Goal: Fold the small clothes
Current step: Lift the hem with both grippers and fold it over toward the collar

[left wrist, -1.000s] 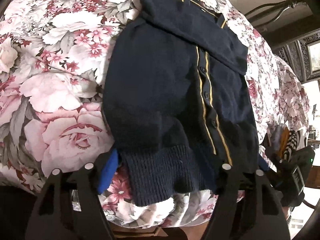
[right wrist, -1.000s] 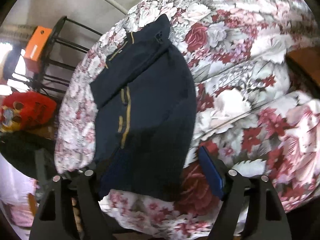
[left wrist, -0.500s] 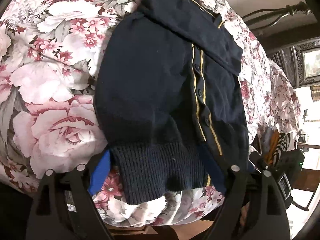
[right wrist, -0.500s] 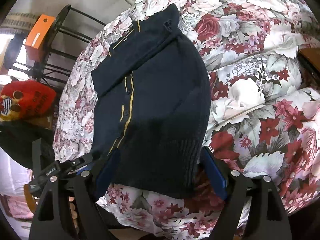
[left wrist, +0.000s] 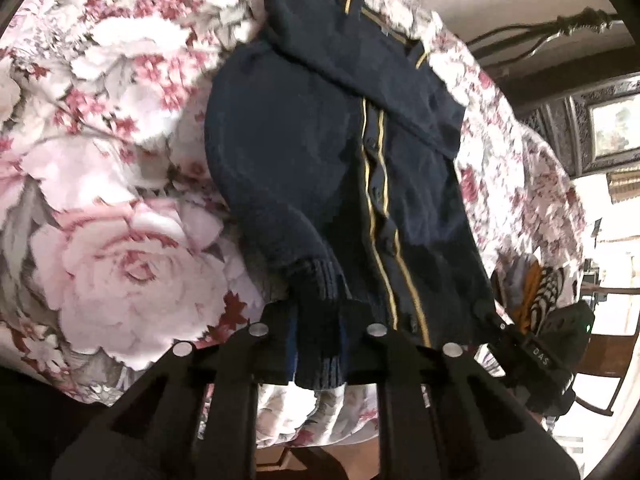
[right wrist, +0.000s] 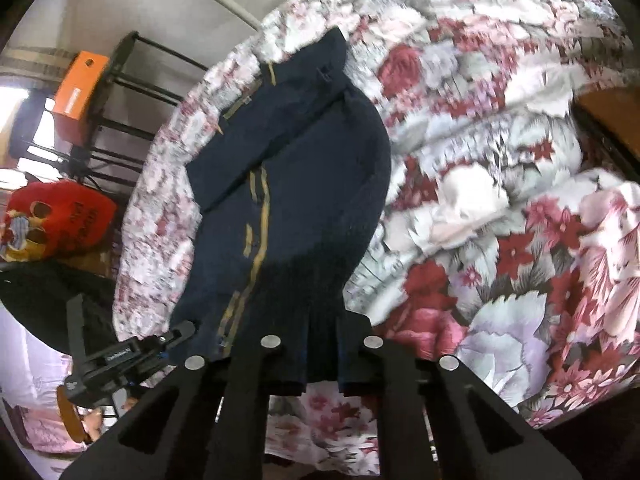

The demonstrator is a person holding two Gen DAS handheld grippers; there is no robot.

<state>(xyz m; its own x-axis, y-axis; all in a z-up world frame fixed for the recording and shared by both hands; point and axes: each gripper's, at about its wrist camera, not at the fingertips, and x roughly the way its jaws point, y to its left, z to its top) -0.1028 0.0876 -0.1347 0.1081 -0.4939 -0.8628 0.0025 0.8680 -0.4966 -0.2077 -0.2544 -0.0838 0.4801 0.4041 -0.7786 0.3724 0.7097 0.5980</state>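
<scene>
A small navy cardigan (left wrist: 320, 152) with yellow stripes down its button front lies on a floral bedspread (left wrist: 112, 208), sleeves folded across the chest. My left gripper (left wrist: 316, 344) is shut on the ribbed hem at the cardigan's near left corner. My right gripper (right wrist: 322, 354) is shut on the ribbed hem at the near right corner of the cardigan (right wrist: 304, 184). Each gripper shows at the edge of the other's view: the right one (left wrist: 536, 344) and the left one (right wrist: 128, 356).
The bedspread (right wrist: 500, 200) hangs over the near bed edge. A dark metal rack (right wrist: 120, 92) with an orange box (right wrist: 78, 84) and a red bag (right wrist: 52, 220) stand left of the bed. A dark framed picture (left wrist: 612, 124) hangs at right.
Both grippers have closed from wide open onto the cardigan's ribbed hem, bunching it between the fingers. The views have shifted and blurred slightly.
</scene>
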